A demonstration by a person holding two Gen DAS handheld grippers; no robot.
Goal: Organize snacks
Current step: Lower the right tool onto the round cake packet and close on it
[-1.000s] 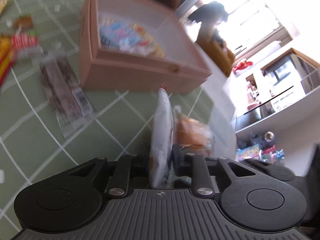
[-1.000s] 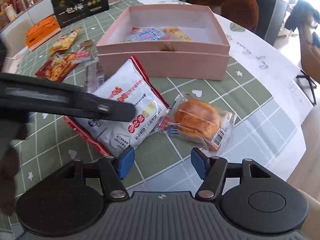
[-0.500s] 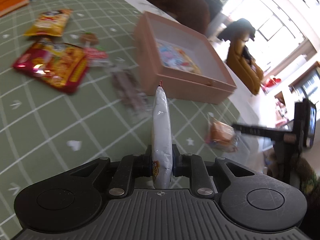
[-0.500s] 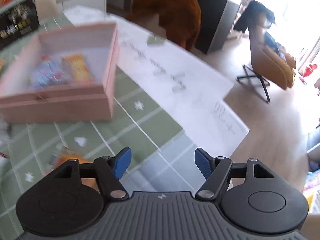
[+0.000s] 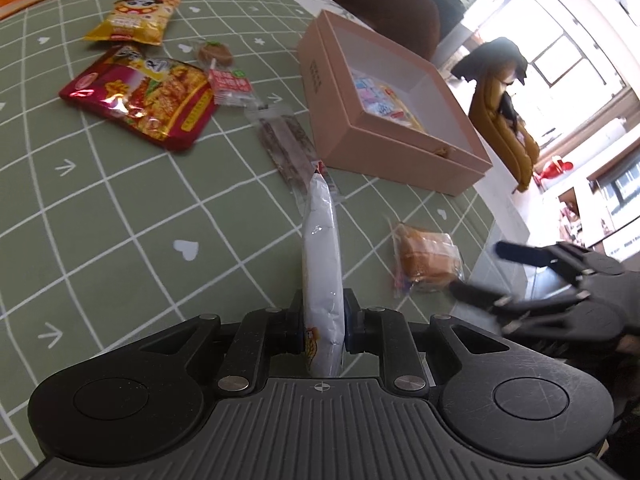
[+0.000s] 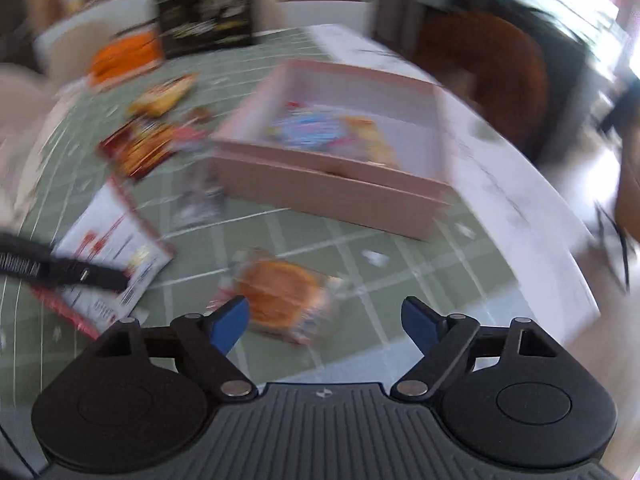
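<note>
Two packets concern us. Left gripper (image 5: 323, 322) fingers clench the white pouch (image 5: 322, 256) edge-on above the desk (image 5: 120, 220): light, puffy, slippery. Right gripper (image 6: 325, 322), just widening, empty, hovers over the soft bun (image 6: 280, 294); grasp its wrapper gently.

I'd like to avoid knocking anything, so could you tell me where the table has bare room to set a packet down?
Bare green cloth lies in front of the red packet and left of the held white packet. The pink box has bare floor at its right end. It is crowded between red packet, clear-wrapped bar and box, and around the wrapped bun.
</note>
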